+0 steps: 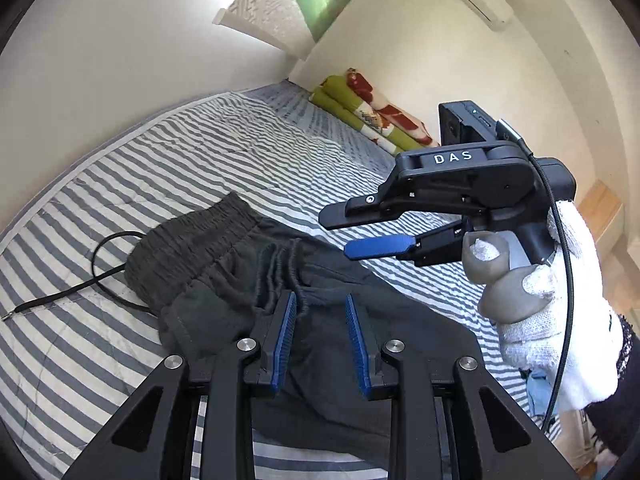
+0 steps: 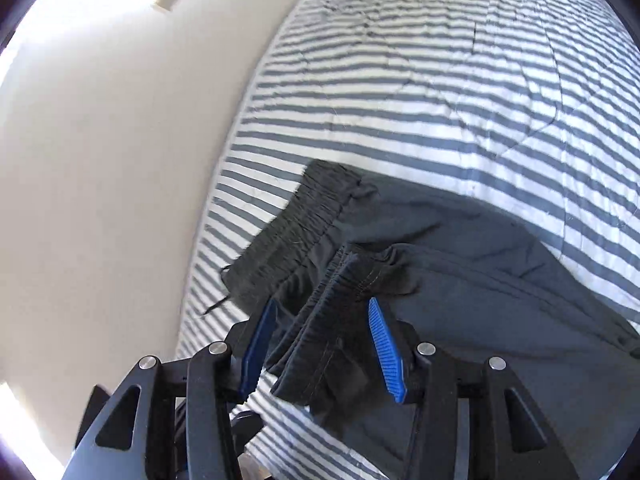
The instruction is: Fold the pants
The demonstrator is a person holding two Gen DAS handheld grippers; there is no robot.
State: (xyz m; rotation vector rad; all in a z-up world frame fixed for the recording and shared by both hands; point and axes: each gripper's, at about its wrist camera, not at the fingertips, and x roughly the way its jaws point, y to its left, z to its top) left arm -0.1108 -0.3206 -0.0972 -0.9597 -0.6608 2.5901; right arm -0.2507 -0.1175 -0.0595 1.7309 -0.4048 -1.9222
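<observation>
Bed [image 1: 200,148], striped grey and white quilt, fills most of both views. Wall alongside it, pale and bare.

Pants [image 1: 248,264], dark grey, lie on the quilt in a partly folded heap: elastic waistband toward the wall side, legs doubled back over the body of the cloth. Same pants [image 2: 460,240] seen from my right side, waistband upper left, a cuffed hem lying on top.

My right tongs [image 1: 352,236], seen from the left camera, held in my gloved right hand [image 1: 536,308] above the pants; jaws parted, nothing between them there. From their own camera the right tongs [image 2: 320,340] stand apart with the folded hem showing between the pads; the pads do not press on it.

My left tongs [image 1: 320,320] low over the pants, jaws narrowly parted, cloth visible in the gap. I cannot tell whether a fold is pinched or merely lies behind the pads.

Folded blanket [image 1: 372,112], green, red and white, at the far end of the bed.

Drawstring [image 1: 100,276], black, looped loose on the quilt beside the waistband.

Near end of the pants is cut off by my tongs' arms in both views.
</observation>
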